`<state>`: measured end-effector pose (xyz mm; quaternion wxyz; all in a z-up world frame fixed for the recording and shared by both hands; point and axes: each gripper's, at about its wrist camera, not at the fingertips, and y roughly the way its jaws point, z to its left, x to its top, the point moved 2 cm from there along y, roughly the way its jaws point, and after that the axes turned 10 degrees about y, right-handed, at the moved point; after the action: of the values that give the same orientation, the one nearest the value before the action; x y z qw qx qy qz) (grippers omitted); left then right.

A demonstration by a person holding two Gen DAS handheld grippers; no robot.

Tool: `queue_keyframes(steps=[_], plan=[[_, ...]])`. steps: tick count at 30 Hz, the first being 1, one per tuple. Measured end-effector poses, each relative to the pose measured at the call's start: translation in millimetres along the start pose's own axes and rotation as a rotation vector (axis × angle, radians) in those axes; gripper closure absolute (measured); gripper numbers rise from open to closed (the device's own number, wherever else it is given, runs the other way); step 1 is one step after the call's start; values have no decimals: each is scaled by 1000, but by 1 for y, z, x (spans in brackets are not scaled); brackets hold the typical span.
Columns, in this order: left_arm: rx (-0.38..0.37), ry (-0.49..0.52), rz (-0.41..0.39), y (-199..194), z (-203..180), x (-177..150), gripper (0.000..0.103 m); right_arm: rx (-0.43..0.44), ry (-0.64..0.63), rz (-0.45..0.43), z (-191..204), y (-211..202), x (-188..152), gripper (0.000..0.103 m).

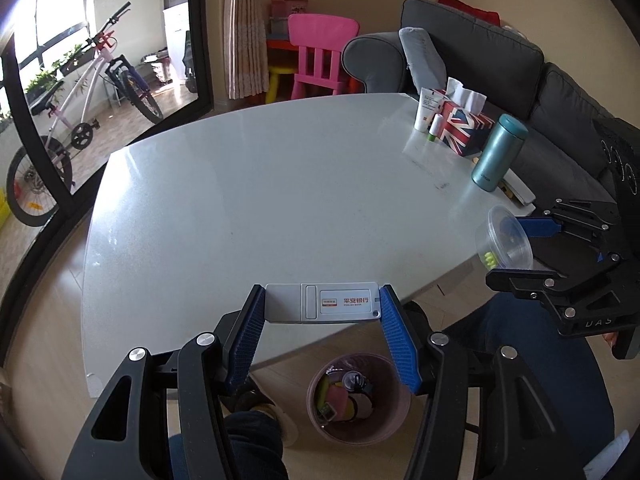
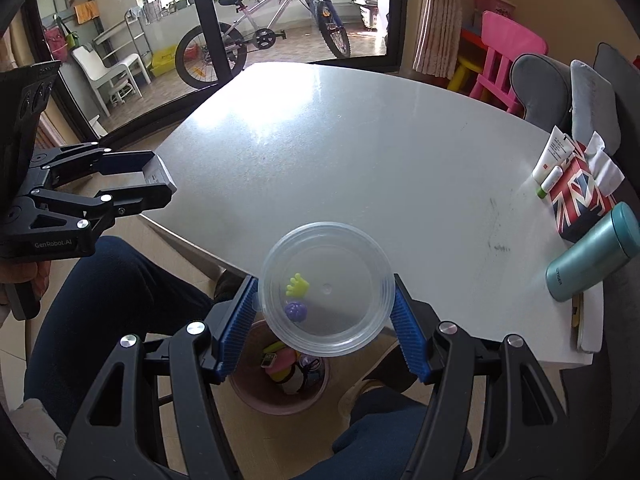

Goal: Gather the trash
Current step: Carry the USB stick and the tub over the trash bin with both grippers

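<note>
My left gripper (image 1: 322,307) is shut on a flat grey card-like device (image 1: 322,303) with a white bank label, held at the table's near edge above a pink waste bin (image 1: 359,396). My right gripper (image 2: 325,300) is shut on a clear plastic tub (image 2: 325,287) tilted toward the camera, with a small yellow piece (image 2: 297,285) and a purple piece (image 2: 296,310) inside. The tub hangs over the same bin (image 2: 280,376), which holds several bits of trash. The right gripper with the tub (image 1: 503,243) shows at the right of the left wrist view.
On the white table (image 1: 260,184) stand a teal flask (image 1: 498,153), a Union Jack tissue box (image 1: 464,126), a white tube (image 1: 428,109) and a small stick (image 1: 435,127). A grey sofa (image 1: 520,64), pink chair (image 1: 320,54) and bicycle (image 1: 80,112) lie beyond. My legs are beside the bin.
</note>
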<state>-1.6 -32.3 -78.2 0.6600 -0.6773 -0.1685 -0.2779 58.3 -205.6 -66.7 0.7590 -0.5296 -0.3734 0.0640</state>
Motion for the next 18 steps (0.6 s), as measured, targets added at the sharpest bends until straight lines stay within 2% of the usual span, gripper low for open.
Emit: queue_keyframes(steps=[6, 11, 18], plan=[[-54, 16, 39, -5, -28, -33, 47, 10, 5, 29, 13, -10, -35, 39], [-112, 8, 82, -1, -42, -56, 47, 9, 18, 47, 17, -14, -52, 39], [-148, 12, 93, 1, -52, -63, 47, 9, 19, 52, 19, -17, -59, 39]])
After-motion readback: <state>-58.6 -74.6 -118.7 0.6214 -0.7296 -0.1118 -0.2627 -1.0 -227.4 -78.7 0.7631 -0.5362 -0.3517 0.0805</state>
